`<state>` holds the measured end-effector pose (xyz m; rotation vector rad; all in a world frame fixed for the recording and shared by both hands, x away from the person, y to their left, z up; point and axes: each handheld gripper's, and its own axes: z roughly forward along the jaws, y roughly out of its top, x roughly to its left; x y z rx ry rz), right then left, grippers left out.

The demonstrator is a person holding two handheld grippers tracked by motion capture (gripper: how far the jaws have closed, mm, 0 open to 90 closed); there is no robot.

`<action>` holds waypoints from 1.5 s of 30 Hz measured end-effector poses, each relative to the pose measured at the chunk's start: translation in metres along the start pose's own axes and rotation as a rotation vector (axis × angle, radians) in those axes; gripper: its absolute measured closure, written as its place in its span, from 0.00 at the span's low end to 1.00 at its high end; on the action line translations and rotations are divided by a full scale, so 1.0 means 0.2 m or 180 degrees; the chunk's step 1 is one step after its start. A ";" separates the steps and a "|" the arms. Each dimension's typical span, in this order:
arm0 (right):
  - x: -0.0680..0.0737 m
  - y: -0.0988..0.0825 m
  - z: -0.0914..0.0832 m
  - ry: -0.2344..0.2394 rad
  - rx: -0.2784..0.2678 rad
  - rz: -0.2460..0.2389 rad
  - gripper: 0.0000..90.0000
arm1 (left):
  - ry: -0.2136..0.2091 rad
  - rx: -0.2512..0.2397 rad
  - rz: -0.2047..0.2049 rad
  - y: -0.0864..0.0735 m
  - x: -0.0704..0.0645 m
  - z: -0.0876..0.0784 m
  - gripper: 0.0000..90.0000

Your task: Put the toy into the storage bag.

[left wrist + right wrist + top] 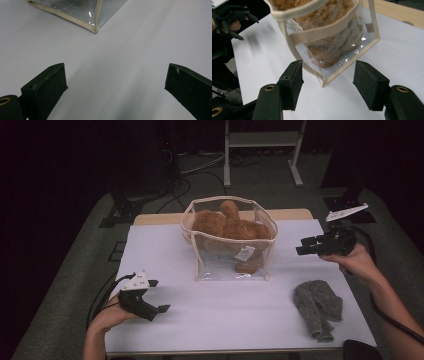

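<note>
Clear bag (229, 240) with brown teddy bear (227, 225): mid tabletop (165, 245), far side. High view adds grey sock (318, 302), near right. Right gripper (328, 81): fingers spread, empty, facing bag corner. Left gripper (116, 86): fingers spread, empty, over bare tabletop.

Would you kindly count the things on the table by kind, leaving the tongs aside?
Clear bag: 1
Brown teddy bear, inside the bag: 1
Grey knitted garment: 1
Total: 3
</note>
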<state>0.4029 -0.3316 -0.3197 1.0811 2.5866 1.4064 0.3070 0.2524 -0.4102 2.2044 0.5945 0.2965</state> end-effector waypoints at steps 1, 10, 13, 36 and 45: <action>-0.01 -0.03 0.01 0.0008 0.0009 0.0030 0.43 | 0.0001 0.0001 0.0000 0.00 0.00 0.00 0.03; -0.04 -0.12 0.04 0.0045 0.0026 0.0125 0.43 | 0.0022 0.0013 -0.0033 -0.01 0.01 0.01 0.03; -0.04 -0.15 0.05 0.0048 0.0052 0.0150 0.43 | 0.0023 0.0026 -0.0035 -0.01 0.01 0.01 0.03; -0.07 -0.32 0.10 0.0122 0.0118 0.0319 0.43 | 0.0026 0.0024 -0.0045 -0.02 0.01 0.01 0.03; -0.05 -0.38 0.13 0.0176 0.0106 0.0345 0.42 | 0.0022 0.0030 -0.0055 -0.01 0.01 0.02 0.03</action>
